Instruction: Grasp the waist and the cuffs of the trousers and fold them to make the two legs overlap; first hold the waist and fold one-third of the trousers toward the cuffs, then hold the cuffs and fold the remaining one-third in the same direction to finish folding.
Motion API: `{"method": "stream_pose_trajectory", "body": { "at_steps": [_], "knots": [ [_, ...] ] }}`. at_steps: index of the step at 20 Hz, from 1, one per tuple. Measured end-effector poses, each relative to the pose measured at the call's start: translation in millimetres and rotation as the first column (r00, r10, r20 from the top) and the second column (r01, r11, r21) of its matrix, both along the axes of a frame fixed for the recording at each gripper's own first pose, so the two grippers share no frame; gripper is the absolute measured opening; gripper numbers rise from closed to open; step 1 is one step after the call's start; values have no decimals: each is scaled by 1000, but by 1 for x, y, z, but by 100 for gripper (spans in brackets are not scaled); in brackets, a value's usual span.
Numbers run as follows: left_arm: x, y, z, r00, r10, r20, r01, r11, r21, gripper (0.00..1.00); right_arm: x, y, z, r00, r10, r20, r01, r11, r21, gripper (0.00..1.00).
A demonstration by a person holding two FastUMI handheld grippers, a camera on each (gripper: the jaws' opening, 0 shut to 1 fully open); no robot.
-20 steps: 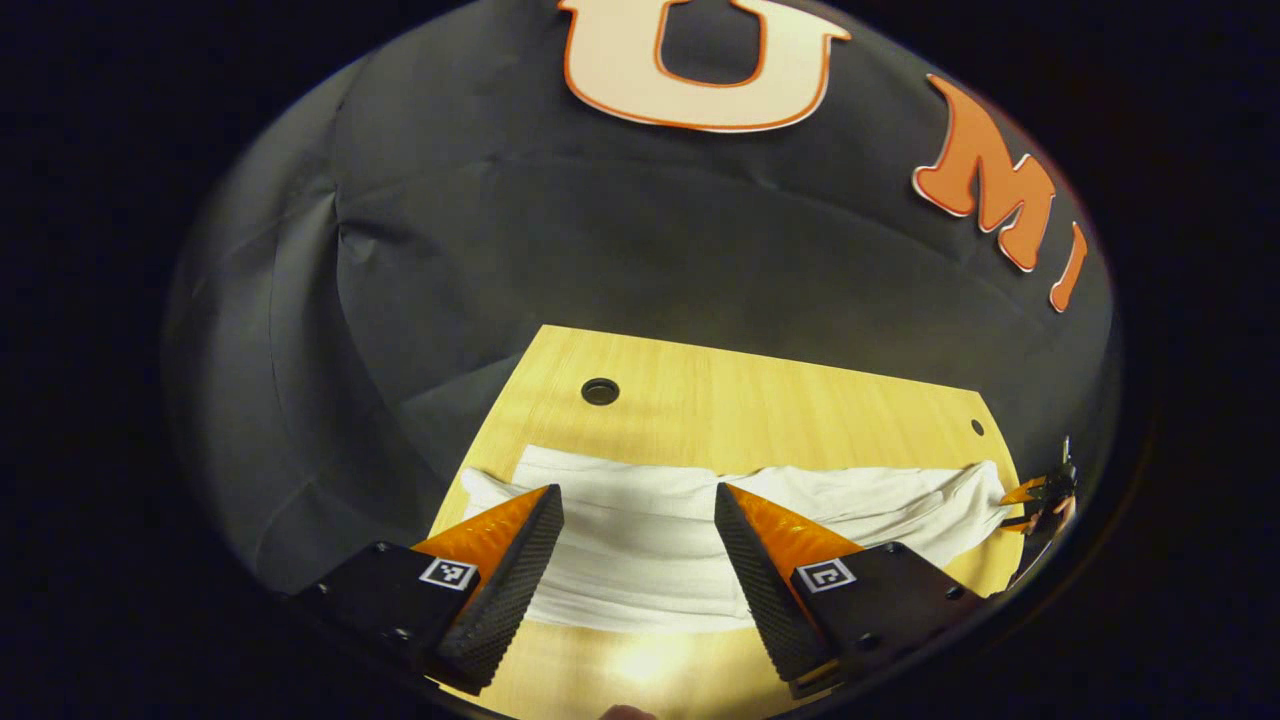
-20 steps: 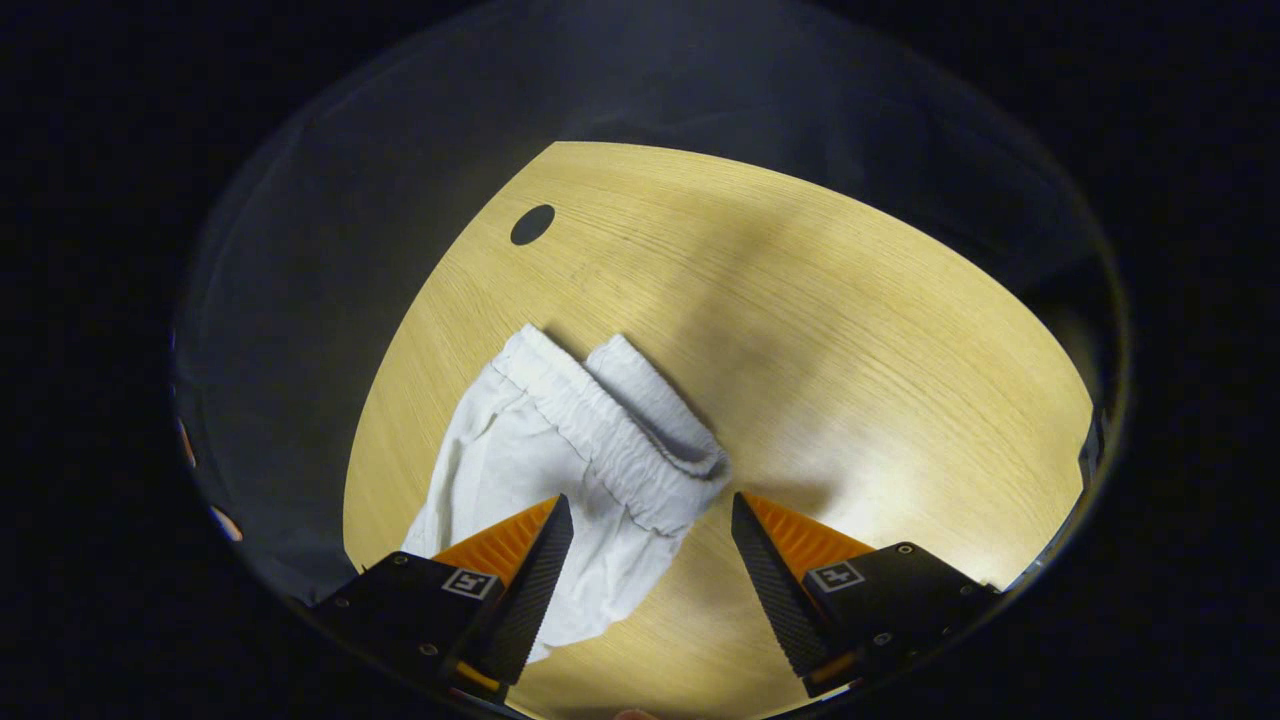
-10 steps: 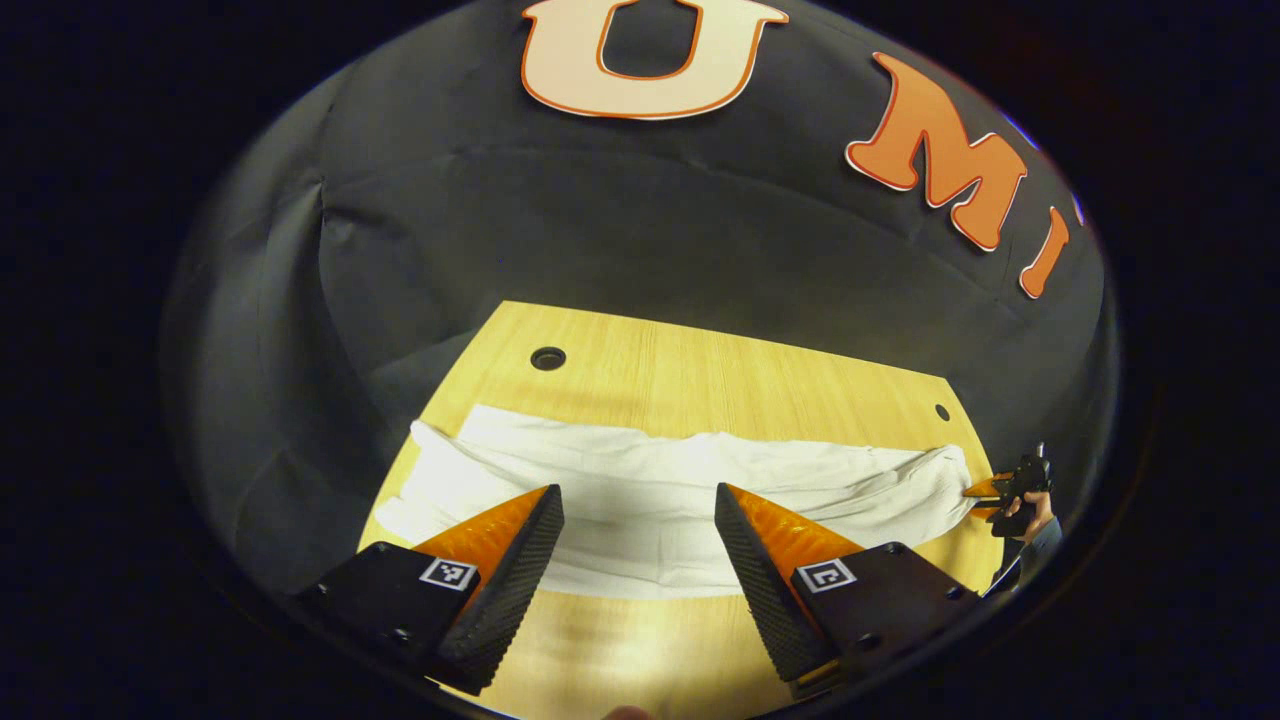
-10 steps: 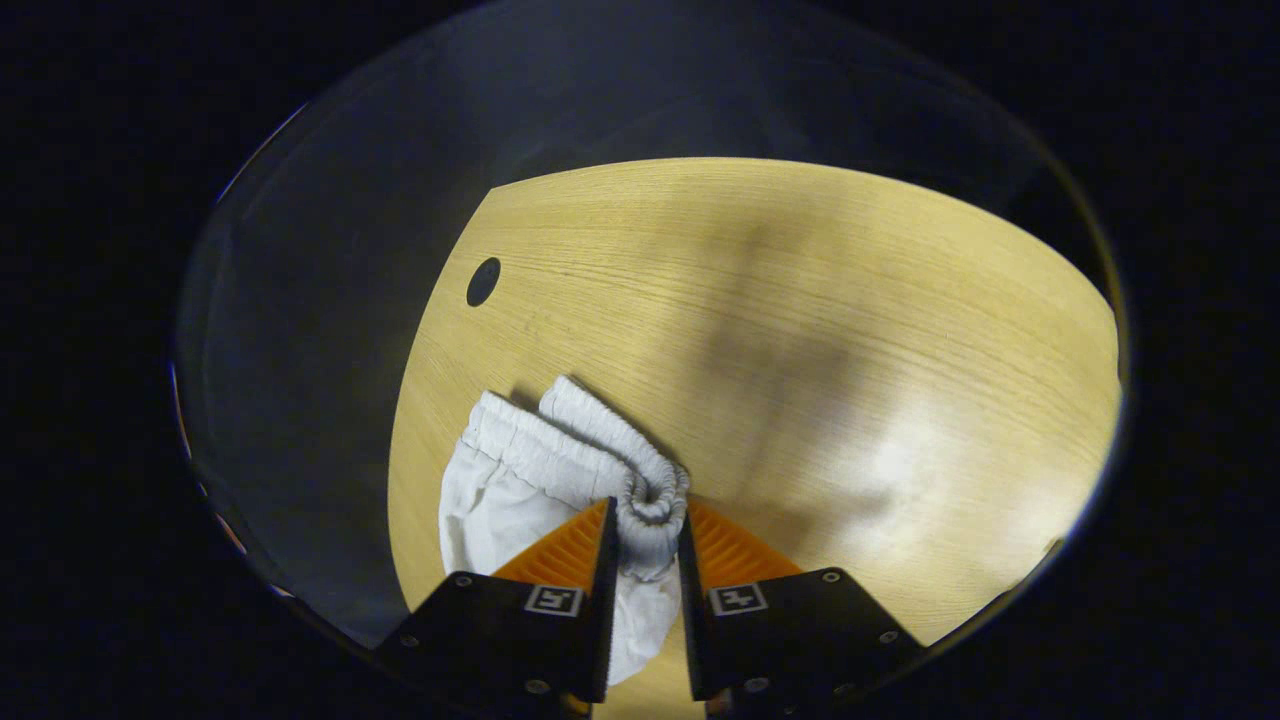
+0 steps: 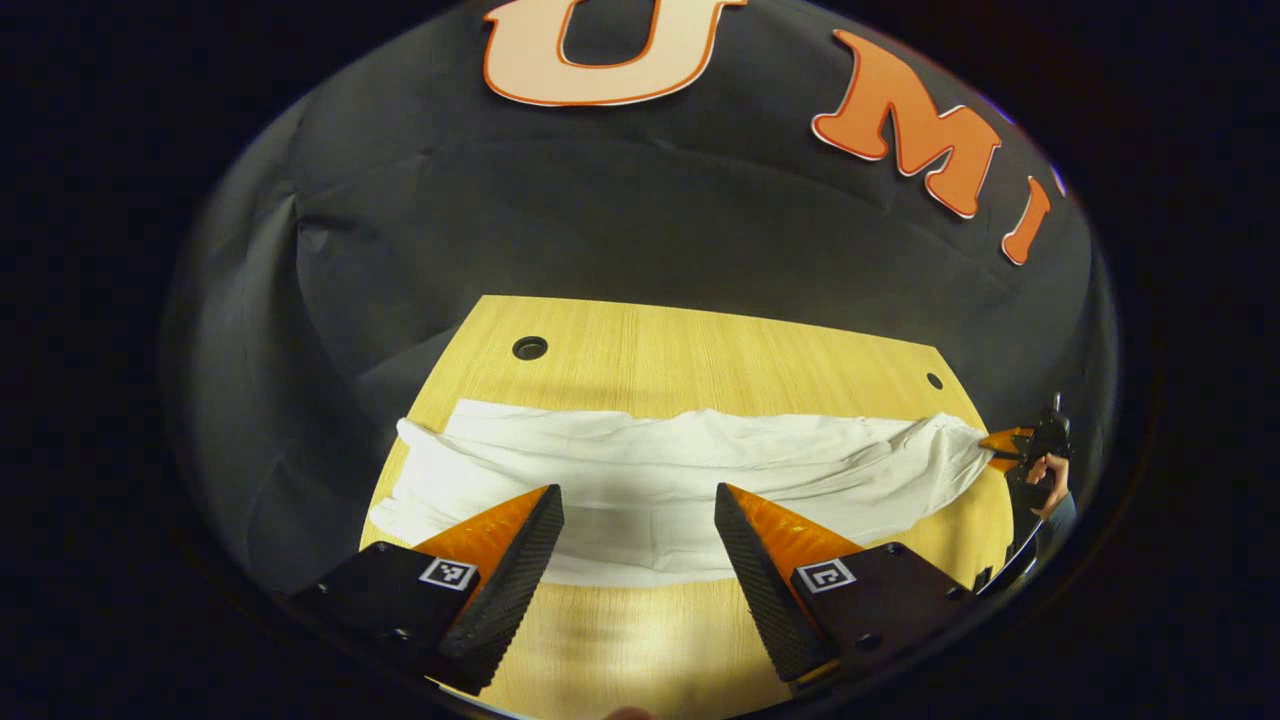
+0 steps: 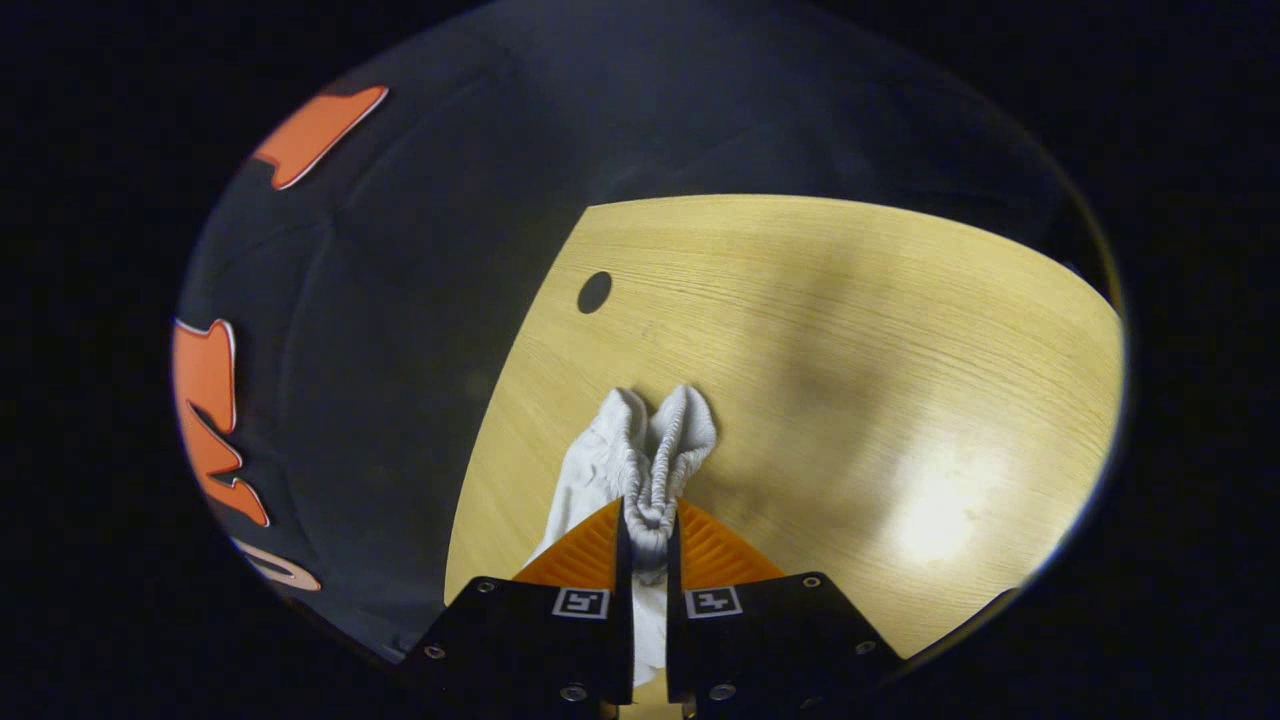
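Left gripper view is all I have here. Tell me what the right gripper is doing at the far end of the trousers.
Observer: The right gripper is shut on the elastic waistband, which is bunched between its fingers.
Operator: Report the table beyond it.
Observer: Bare wood table with one round hole.
Operator: State my own gripper.
Observer: The left gripper is open above the trousers, gripping nothing.

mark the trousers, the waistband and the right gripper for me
trousers (image 5: 650,480), left gripper view, mid-leg fabric.
waistband (image 6: 668,440), right gripper view, bunched elastic edge.
right gripper (image 6: 648,545), right gripper view, between its fingertips, clamping the waistband.
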State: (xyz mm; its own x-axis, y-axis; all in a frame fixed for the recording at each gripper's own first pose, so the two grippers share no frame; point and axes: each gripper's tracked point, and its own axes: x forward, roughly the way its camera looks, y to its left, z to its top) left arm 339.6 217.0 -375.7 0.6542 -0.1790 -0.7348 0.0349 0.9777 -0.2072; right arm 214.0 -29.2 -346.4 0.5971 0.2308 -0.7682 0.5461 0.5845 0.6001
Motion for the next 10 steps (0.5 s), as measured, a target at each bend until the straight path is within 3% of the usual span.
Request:
{"method": "stream_pose_trajectory", "body": {
  "at_steps": [5, 10],
  "knots": [
    [3, 2, -4, 997, -73, 4, 73, 997, -37, 100, -33, 18, 34, 997, 31, 78, -26, 998, -65, 13],
    [-6, 32, -15, 997, -79, -8, 78, 993, -89, 100, -42, 29, 65, 982, 94, 166, -76, 991, -113, 13]
  ]
}}
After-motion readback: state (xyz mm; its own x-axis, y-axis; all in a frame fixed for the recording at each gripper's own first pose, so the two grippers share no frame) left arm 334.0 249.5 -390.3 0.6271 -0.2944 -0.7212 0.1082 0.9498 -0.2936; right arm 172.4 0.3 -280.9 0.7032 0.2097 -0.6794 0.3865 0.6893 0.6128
